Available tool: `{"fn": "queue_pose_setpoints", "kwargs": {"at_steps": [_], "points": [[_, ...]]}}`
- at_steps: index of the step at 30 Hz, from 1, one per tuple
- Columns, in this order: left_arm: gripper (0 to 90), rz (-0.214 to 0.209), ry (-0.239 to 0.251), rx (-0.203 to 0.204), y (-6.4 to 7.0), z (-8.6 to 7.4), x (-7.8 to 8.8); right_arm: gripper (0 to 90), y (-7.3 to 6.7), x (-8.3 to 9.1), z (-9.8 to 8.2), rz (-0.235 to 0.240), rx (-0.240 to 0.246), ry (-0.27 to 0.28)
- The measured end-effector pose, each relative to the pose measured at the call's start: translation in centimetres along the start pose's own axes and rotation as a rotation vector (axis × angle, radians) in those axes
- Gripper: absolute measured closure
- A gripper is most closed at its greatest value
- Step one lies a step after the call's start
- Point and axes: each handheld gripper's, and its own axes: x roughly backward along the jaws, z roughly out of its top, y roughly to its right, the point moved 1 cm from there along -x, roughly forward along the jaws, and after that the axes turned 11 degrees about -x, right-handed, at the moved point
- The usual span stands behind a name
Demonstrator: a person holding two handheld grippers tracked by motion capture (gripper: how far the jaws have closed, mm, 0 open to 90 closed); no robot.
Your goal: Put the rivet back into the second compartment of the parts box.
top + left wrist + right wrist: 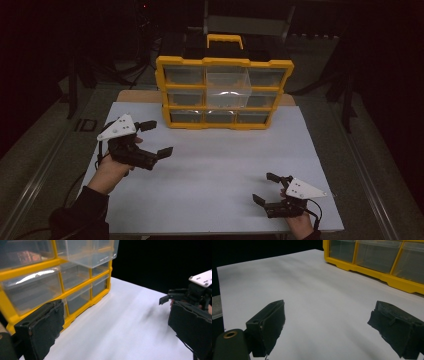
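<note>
A: Nearest to us, what does the right gripper (273, 189) do?

B: It rests low at the near right corner of the white table top (220, 175), jaws spread wide and holding nothing. I think it waits there so the middle stays free.

A: And the left gripper (153, 137)?

B: It is further in, near the left edge, also wide open and empty. It is turned toward the yellow plastic organiser cabinet with 9 clear drawers (223, 92), so I judge it is the one preparing to reach.

A: Where is the cabinet?

B: It stands upright at the middle of the far edge, with its black and yellow carry handle on top. The clear plastic drawer in the top middle (229, 87) is pulled out toward the person; the other 8 sit flush. Probably this drawer is what the work concerns.

A: The surface and room?

B: The top is plain, white and bare between grippers and cabinet. Around it the room is dark, with grey floor and some dark stands behind.
</note>
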Motion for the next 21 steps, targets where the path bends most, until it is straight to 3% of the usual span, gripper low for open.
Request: {"fn": "queue_pose_setpoints", "kwargs": {"at_steps": [8,21], "points": [[0.0,0.026,-0.013,-0.001,1.0,-3.6,0.9,11.0,0.0,0.0,0.0,0.001,0.002,0.0],[0.0,0.013,0.007,0.062,3.0,-8.4,2.9,11.0,-0.1,-0.1,-0.1,-0.001,0.009,-0.005]]}}
